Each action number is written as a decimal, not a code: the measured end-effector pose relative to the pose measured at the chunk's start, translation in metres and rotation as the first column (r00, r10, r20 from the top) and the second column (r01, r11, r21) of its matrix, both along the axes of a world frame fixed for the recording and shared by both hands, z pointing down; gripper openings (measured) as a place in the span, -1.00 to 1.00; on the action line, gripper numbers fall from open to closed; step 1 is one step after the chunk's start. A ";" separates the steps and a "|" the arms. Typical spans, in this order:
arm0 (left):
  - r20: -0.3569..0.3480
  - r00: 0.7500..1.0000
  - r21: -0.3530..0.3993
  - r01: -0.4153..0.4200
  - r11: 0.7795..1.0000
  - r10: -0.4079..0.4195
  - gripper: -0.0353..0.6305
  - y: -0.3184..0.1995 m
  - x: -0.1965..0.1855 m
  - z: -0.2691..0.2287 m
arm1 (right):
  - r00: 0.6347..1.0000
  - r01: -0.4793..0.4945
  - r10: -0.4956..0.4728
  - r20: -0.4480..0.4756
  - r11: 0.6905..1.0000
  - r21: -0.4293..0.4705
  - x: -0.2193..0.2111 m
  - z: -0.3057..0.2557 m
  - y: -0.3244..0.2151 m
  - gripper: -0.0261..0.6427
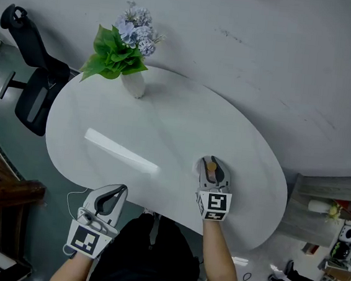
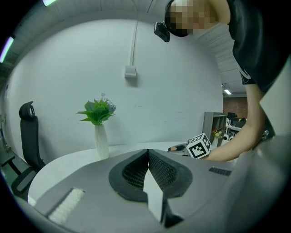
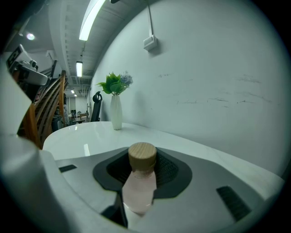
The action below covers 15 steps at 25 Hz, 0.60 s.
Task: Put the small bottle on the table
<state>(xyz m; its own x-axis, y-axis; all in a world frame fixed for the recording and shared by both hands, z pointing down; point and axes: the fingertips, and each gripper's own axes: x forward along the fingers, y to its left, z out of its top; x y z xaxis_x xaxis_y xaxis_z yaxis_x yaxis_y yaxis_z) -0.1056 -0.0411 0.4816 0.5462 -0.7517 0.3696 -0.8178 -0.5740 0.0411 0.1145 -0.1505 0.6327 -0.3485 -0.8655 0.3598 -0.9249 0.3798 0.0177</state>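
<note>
Pinching small pink wooden-capped bottle (image 3: 140, 181) in grey right gripper (image 1: 212, 164) over white oval table (image 1: 163, 135) — grey left gripper (image 2: 148, 155) pressed together, empty.

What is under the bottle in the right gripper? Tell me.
The white table lies below the bottle, which the right gripper clamps. The gripper's body covers the bottle's base, so contact with the table cannot be seen.

White vase (image 1: 134, 84) of flowers (image 1: 136, 31) near a black office chair (image 1: 35, 88)
</note>
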 end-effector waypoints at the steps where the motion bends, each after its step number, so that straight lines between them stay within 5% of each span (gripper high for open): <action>1: -0.001 1.000 -0.001 0.000 1.000 0.000 -0.88 -0.001 0.000 0.000 | 1.000 0.000 0.000 0.001 1.000 0.003 0.000 0.000 0.000 -0.58; 15: -0.012 1.000 -0.001 -0.016 1.000 0.016 -0.88 -0.006 0.005 0.001 | 0.999 0.029 -0.029 0.018 1.000 -0.004 -0.001 0.001 -0.004 -0.45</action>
